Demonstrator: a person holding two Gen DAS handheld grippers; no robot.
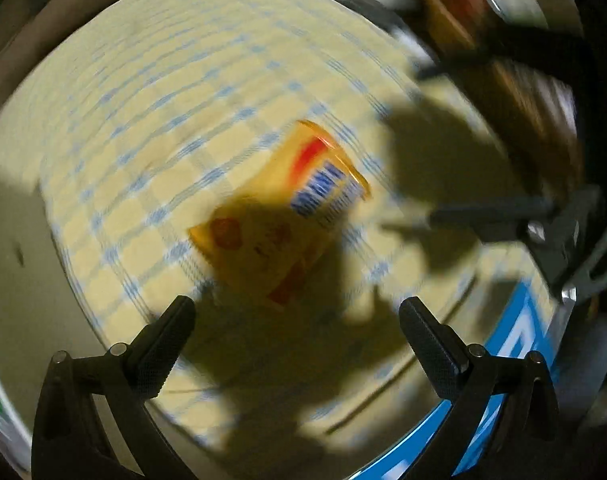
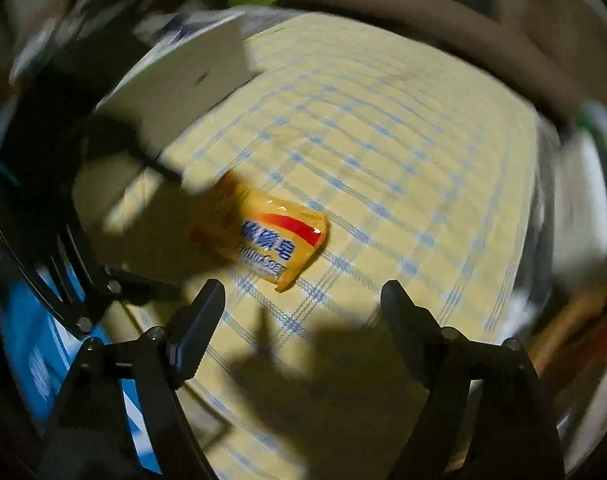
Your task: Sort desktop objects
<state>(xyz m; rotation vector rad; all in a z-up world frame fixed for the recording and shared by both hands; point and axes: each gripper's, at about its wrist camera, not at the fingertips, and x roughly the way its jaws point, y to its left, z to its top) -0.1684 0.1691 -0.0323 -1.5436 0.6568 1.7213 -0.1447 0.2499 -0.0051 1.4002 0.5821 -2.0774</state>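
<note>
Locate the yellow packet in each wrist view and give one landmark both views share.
Left wrist view: yellow packet near centre, above and between the open fingers.
Right wrist view: yellow packet left of centre, above the left finger.
Shared landmark: the yellow-and-blue checked cloth under it.

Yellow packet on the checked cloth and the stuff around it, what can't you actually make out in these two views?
- Yellow packet: left wrist view, print smeared by motion blur, lower half in shadow.
- Yellow packet, right wrist view: blue lettering too blurred to read.
- Clutter past the checked cloth: blurred, cut by the lens rim.
- Blue item: right wrist view, hidden behind the left gripper.
</note>
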